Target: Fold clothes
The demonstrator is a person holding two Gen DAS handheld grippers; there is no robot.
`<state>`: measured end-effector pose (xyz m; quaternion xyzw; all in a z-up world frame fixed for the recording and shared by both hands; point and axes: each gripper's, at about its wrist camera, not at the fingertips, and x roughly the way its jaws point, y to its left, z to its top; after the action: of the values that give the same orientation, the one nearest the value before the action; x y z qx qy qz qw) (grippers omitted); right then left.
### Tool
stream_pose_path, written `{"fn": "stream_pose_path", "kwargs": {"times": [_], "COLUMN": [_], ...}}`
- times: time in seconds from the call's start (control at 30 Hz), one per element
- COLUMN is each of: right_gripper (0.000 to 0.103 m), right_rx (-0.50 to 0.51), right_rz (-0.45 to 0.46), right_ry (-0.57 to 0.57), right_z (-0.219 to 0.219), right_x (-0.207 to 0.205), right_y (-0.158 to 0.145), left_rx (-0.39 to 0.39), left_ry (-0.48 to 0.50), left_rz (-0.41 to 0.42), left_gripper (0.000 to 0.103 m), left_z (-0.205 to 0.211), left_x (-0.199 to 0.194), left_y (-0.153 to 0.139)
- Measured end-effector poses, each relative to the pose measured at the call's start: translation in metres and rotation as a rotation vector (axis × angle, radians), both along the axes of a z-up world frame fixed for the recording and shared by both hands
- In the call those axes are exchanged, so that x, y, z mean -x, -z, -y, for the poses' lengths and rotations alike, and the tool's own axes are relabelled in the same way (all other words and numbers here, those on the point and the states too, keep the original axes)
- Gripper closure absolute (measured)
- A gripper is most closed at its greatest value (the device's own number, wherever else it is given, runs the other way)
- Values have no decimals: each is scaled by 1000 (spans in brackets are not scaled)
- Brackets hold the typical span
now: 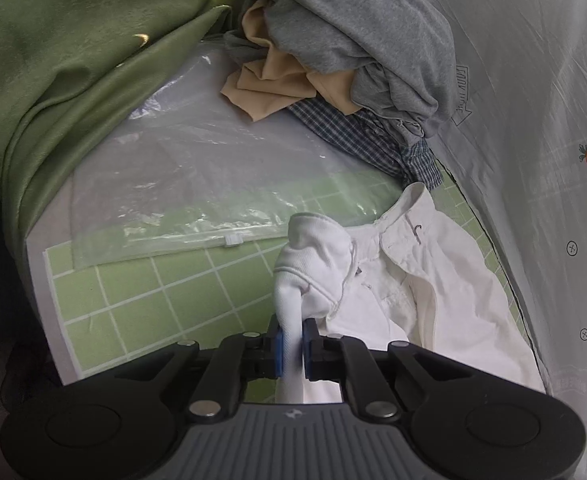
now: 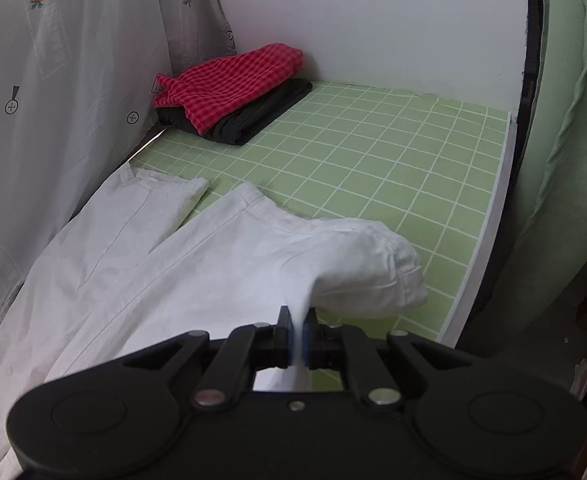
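White trousers (image 1: 397,280) lie on the green grid mat (image 1: 141,300). Their waistband end shows in the left wrist view and both legs (image 2: 165,248) in the right wrist view. My left gripper (image 1: 292,346) is shut on a pinched fold of the white cloth near the waist, and the fold is lifted off the mat. A raised fold of the near leg is clamped in my right gripper (image 2: 298,336), with a bulge of cloth (image 2: 373,268) hanging to its right. Blue pads (image 1: 278,352) press the fabric on both sides.
A heap of grey, tan and blue-check clothes (image 1: 353,60) sits at the mat's far end beside a clear plastic bag (image 1: 197,184). Folded red-check and black garments (image 2: 233,92) lie in the far corner. A carrot-print sheet (image 2: 53,80) hangs alongside; green fabric (image 1: 65,72) borders the other side.
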<state>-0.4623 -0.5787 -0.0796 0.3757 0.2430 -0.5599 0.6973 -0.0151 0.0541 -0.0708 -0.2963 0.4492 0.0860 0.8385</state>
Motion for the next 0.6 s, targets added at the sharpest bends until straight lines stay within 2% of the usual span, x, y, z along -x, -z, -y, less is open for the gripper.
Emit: {"fn": "stream_pose_path", "kwargs": {"times": [0.1,0.27,0.43,0.6], "right_gripper": [98,98,98,98], "right_rx": [10,56,124,185], "right_rz": [38,111,175,202], "right_ry": [8,-10,-51,-93], "right_z": [-10,-21,-13,1], "right_x": [17,28,5,-36], "right_y": [-10,-39,-57,-71], "left_rx": [5,-19,-73,-66], "left_ry": [-47,-76,-42,6], "left_rz": [0,71,128,171], "left_gripper": [93,94,94,95], "left_z": [-19,-33,-10,10], "left_x": [29,56,43,26], "left_y": [-12,-53,-71,-82]}}
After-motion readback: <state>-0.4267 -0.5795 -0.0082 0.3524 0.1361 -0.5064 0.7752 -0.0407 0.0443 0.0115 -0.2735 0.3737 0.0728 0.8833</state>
